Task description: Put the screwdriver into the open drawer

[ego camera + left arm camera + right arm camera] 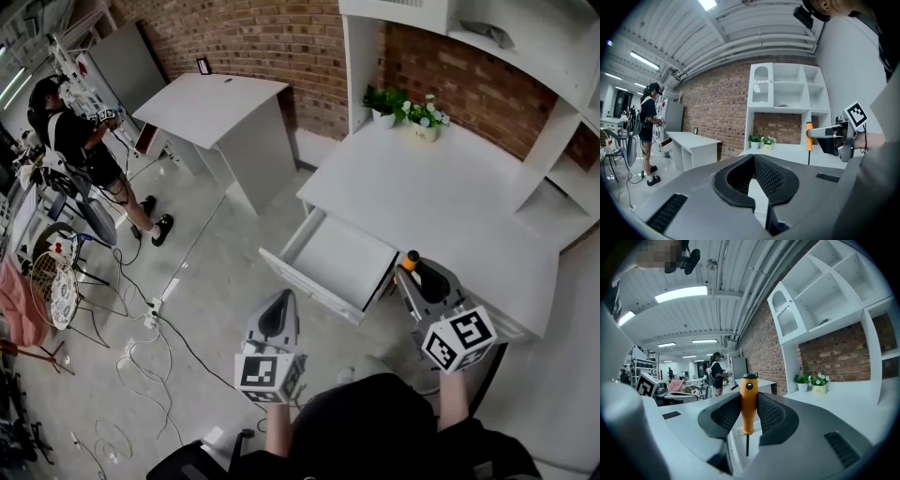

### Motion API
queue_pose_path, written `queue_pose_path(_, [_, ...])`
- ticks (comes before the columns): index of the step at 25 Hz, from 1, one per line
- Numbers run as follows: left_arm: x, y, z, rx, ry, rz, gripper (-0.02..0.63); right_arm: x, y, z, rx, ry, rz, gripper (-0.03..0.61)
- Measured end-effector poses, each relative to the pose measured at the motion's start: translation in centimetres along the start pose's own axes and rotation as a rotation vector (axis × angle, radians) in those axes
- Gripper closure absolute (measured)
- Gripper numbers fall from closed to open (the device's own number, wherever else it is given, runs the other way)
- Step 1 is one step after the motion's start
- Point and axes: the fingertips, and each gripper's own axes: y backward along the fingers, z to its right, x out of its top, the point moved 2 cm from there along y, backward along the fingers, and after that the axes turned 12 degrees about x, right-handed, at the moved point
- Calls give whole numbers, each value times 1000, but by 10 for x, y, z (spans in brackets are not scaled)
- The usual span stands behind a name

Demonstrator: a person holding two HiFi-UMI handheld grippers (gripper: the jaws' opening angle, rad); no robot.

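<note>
The screwdriver (410,261) has an orange handle and a thin dark shaft. It stands upright with the shaft pointing down, and my right gripper (413,274) is shut on the handle (749,399). It hangs at the right front corner of the open white drawer (309,279), whose inside looks empty. My left gripper (278,300) is in front of the drawer and to its left, over the floor, with its jaws shut and nothing between them (753,158). The left gripper view also shows the screwdriver (809,136) to the right.
The drawer is pulled out of a white desk (459,211) with shelving above and at its right. Two small potted plants (415,114) sit at its back. A second white desk (220,103), a person (84,141) and floor cables (141,352) lie to the left.
</note>
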Motion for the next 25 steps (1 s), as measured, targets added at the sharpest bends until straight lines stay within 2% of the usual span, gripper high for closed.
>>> queue_pose_path(7, [-20, -22, -7, 20, 58, -66, 605, -10, -30, 15, 35, -20, -55, 468])
queue_pose_path(17, [-27, -92, -24, 100, 107, -118, 606, -10, -107, 63, 161, -45, -112, 468])
queue_pose_path(25, [-33, -129, -16, 142, 122, -174, 606, -20, -157, 90, 273, -94, -155, 468])
